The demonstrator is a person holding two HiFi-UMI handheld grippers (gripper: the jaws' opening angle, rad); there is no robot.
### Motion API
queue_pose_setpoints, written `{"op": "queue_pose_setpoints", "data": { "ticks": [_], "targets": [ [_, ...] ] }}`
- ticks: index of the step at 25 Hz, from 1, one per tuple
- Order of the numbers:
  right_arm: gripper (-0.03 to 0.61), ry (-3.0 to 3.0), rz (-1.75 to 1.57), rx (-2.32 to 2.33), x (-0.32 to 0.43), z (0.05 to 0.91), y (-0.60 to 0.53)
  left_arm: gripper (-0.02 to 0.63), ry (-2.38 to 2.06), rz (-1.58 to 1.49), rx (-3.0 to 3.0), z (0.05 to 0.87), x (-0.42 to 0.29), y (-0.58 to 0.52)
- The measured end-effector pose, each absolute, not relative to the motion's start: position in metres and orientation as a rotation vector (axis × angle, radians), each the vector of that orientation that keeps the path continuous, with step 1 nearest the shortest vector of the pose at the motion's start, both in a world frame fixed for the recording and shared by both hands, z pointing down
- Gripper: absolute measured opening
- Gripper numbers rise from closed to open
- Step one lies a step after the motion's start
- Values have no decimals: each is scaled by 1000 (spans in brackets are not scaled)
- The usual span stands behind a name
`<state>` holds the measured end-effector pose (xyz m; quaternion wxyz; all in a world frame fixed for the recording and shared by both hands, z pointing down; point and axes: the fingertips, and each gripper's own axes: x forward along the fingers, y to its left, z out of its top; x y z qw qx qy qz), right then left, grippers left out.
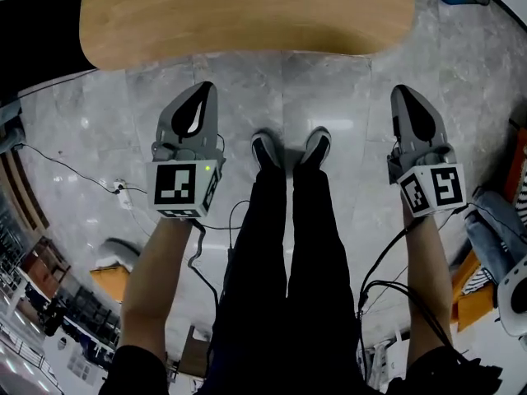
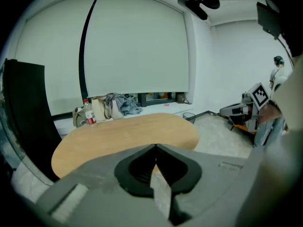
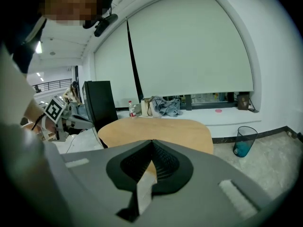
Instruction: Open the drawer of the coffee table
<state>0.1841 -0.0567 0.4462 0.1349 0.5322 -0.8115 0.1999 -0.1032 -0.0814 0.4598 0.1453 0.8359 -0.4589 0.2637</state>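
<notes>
The coffee table (image 1: 247, 15) has a rounded light-wood top and stands on the grey tiled floor ahead of the person's shoes; its top also fills the middle of the left gripper view (image 2: 123, 136) and the right gripper view (image 3: 156, 129). No drawer shows in any view. My left gripper (image 1: 200, 89) hangs shut and empty short of the table's near edge, left of the shoes. My right gripper (image 1: 405, 93) is shut and empty too, off to the right of the shoes. In each gripper view the jaws meet at their tips (image 2: 155, 146) (image 3: 152, 141).
A black panel (image 2: 23, 117) stands at the table's left end. A bottle (image 2: 87, 112), bags and clothes (image 2: 120, 103) lie on the window ledge behind. A blue waste bin (image 3: 245, 141) stands on the floor at the right. Cables (image 1: 82, 175) trail over the tiles.
</notes>
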Motion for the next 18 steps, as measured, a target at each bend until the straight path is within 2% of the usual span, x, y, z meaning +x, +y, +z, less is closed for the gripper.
{"op": "queue_pose_setpoints", "data": {
  "ticks": [7,14,18],
  "targets": [
    [3,-2260,726,1657,212,539,-57,3,-1181,629,2277,556,-92,-81],
    [3,-2263,722,1657,210,601,-66,3,-1147,618,2283,629,-95,-86],
    [3,-2263,703,1641,217,629,-69,29,-1116,601,2288,667,-87,-94]
  ]
}}
